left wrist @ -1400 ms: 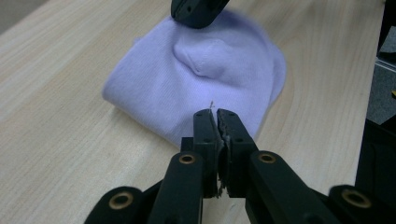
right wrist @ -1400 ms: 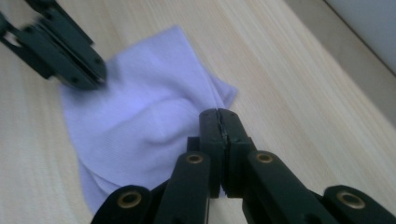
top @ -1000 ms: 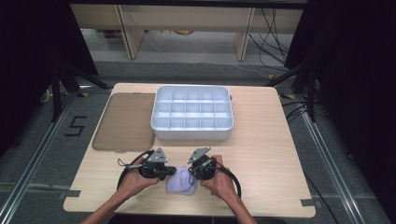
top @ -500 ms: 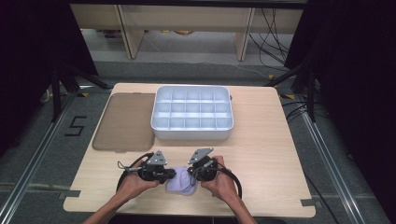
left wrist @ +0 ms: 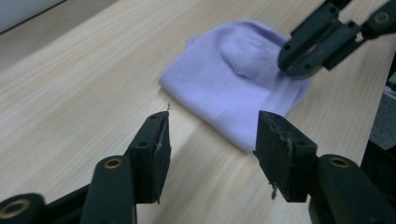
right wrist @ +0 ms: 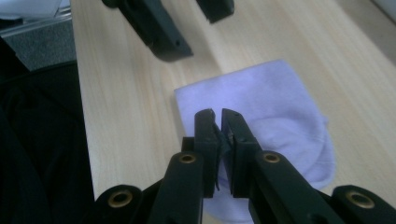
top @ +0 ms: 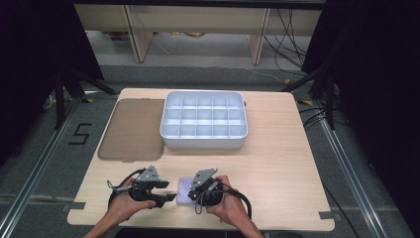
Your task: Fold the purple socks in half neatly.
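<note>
A lilac folded cloth (top: 183,191) lies flat near the table's front edge, between my two grippers. My left gripper (top: 171,198) sits just left of it. Its jaws have just been opening and now stand apart over bare wood, with the cloth (left wrist: 233,93) a little beyond the left gripper (left wrist: 212,123). My right gripper (right wrist: 218,114) is shut, its tips pinching the near edge of the cloth (right wrist: 280,107). From the left gripper view the right gripper (left wrist: 296,65) presses on the cloth's far corner, where a small fold rises.
A white compartment tray (top: 203,144) stands at the middle back of the wooden table. A flat brown lid (top: 131,129) lies to its left. The person's hands are close to the front edge.
The left gripper has let go of the cloth, drawn off to the left and opened. The right gripper stays shut at the cloth, which now lies flatter and shows more.
</note>
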